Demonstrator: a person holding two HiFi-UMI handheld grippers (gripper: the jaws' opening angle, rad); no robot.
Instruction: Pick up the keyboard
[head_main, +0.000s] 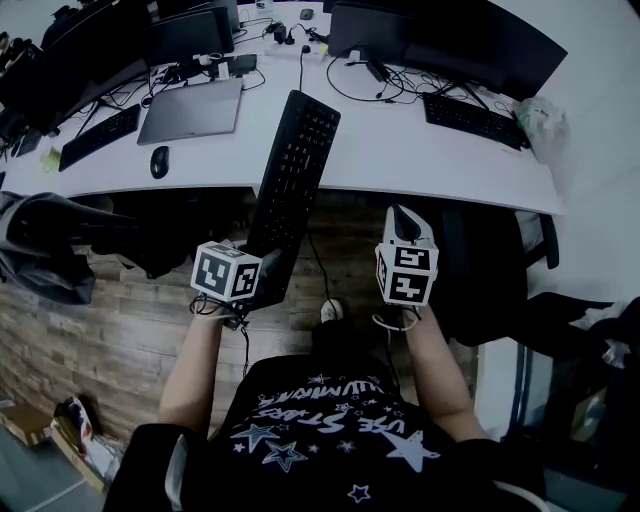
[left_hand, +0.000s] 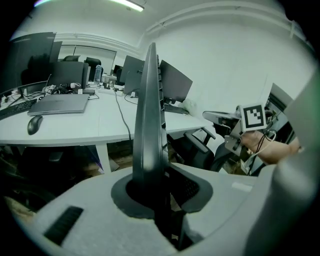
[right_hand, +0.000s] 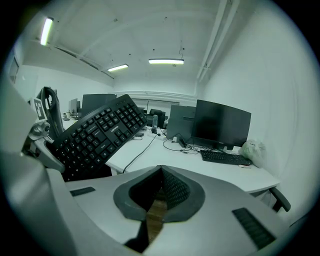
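White desk (head_main: 400, 150) — wood floor (head_main: 130, 330), ceiling lights (right_hand: 166, 61).

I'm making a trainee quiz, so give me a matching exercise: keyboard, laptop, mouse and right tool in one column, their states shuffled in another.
1 keyboard
2 laptop
3 mouse
4 right tool

A shut, holding nothing
B lid closed, flat on the desk
C gripped at one end by the left tool, tilted
D on the desk beside the laptop's near corner

Pairs: 1-C, 2-B, 3-D, 4-A
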